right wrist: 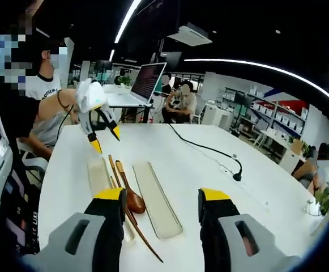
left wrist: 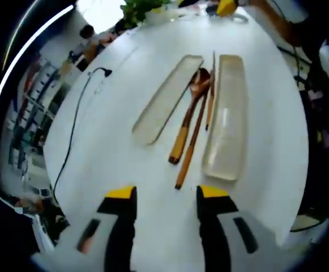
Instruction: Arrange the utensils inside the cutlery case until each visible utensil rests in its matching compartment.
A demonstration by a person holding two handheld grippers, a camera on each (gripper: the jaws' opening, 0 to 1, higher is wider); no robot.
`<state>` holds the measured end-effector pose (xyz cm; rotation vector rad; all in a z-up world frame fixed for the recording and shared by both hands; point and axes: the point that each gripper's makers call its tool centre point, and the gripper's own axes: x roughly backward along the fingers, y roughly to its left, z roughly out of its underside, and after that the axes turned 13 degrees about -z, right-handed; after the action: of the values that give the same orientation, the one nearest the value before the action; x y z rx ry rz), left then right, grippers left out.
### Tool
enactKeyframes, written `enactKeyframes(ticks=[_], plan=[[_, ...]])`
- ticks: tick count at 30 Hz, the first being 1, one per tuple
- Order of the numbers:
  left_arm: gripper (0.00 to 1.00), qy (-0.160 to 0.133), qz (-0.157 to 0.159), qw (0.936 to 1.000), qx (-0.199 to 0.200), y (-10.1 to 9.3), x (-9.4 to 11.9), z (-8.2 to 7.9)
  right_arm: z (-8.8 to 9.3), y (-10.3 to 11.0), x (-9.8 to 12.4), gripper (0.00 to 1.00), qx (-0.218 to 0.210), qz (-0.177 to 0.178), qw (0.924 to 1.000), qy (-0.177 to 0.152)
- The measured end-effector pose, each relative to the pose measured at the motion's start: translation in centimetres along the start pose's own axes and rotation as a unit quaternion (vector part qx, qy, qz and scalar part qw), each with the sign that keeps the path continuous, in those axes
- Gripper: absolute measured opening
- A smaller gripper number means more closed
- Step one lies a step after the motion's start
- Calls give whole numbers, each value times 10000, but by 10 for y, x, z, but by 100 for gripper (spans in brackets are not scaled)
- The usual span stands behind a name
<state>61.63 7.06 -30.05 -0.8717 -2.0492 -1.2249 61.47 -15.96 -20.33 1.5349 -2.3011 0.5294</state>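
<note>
Two pale, translucent cutlery case halves lie on the white table: a narrow one [left wrist: 167,99] [right wrist: 156,198] and a wider one [left wrist: 227,116] [right wrist: 99,175]. Between them, on the bare tabletop, rest a wooden spoon [left wrist: 193,107] [right wrist: 131,198] and two wooden chopsticks [left wrist: 191,147] [right wrist: 140,238]. My left gripper [left wrist: 167,195] hovers open just short of the utensil handles, holding nothing; in the right gripper view it hangs open [right wrist: 106,139] above the far ends of the cases. My right gripper [right wrist: 162,195] is open and empty over the near ends, facing the left one.
A black cable [left wrist: 76,124] [right wrist: 209,150] runs across the table beside the narrow half. A potted plant [left wrist: 141,8] stands at one table end. A laptop [right wrist: 147,79] sits on a farther table, with people seated around.
</note>
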Motion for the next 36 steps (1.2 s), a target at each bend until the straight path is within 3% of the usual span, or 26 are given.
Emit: enactKeyframes(ticks=[2, 5, 7, 9, 13, 15, 17, 18, 19, 31, 36], plan=[[31, -16, 111, 9999, -28, -3, -2, -1, 2, 1, -7, 52, 1, -153, 9998, 139], [31, -23, 191, 9997, -169, -6, -6, -1, 0, 1, -19, 53, -16, -304, 9994, 154], [30, -95, 266, 9983, -512, -8, -9, 0, 4, 4, -26, 54, 106, -481, 9979, 419], [24, -76, 312, 9982, -512, -11, -12, 2, 5, 4, -32, 52, 174, -477, 9972, 551], [23, -46, 460, 9978, -471, -14, -15, 5, 3, 5, -47, 50, 324, -663, 9944, 762], [23, -41, 527, 9973, -504, -15, -16, 6, 1, 8, -56, 42, 388, -829, 9925, 809], [22, -35, 620, 9969, -483, -17, -17, 6, 3, 15, -64, 28, 306, -1098, 9890, 944], [21, -52, 692, 9962, -527, -20, -17, 5, 1, 17, -69, 25, 304, -1179, 9882, 925], [20, -124, 761, 9945, -703, -24, -17, 5, 0, 19, -74, 27, 264, -1226, 9878, 925], [17, 50, 953, 9927, -744, -27, -20, 8, 11, 44, -112, 26, 391, -1881, 9706, 1452], [14, 70, 1050, 9918, -724, -29, -21, 7, 20, 53, -123, 19, 295, -2199, 9610, 1650]])
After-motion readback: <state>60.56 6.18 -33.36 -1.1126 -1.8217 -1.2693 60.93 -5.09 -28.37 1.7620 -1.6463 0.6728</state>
